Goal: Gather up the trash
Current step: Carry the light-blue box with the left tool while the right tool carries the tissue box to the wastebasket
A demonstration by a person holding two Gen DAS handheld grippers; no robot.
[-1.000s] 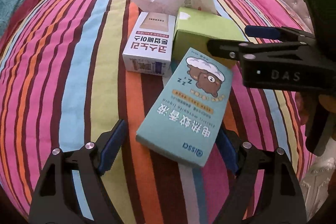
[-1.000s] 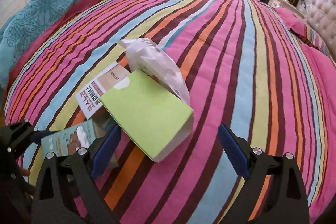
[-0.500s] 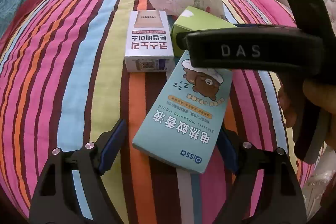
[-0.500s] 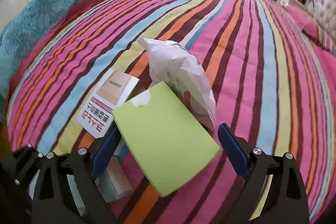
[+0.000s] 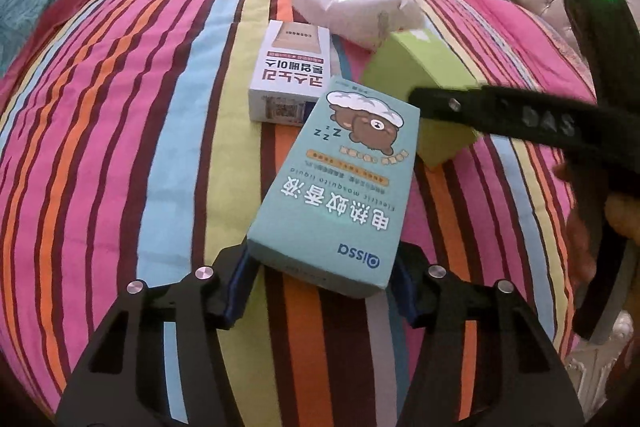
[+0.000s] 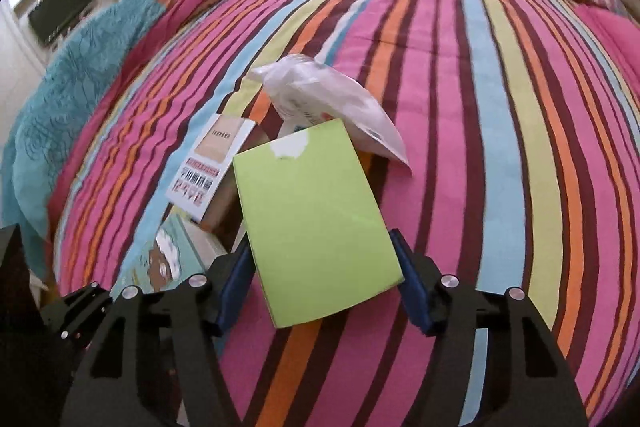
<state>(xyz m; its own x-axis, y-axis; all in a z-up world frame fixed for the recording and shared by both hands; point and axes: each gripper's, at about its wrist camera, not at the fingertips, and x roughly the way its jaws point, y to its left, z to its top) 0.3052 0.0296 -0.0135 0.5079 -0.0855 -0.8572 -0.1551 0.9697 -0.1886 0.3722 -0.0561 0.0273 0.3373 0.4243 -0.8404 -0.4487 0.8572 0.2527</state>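
Left wrist view only: teal mosquito-liquid box (image 5: 340, 187) reading "Qissa" and "Electric mosquito liquid", near end clamped between the pads of the left gripper (image 5: 320, 283), which stood wide apart 1 s ago; behind it on the striped bedspread (image 5: 120, 147) lie a white carton (image 5: 290, 75) with inverted Korean print and a crumpled white plastic bag (image 5: 356, 15). Right wrist view only: wall-mounted screen (image 6: 60, 7) at far left, and the blank top of the lime-green box (image 6: 316, 219), now gripped at both side edges by the right gripper (image 6: 326, 287), which was open around it 0.5 s ago. The right gripper's black finger in the left view reads "DAS".
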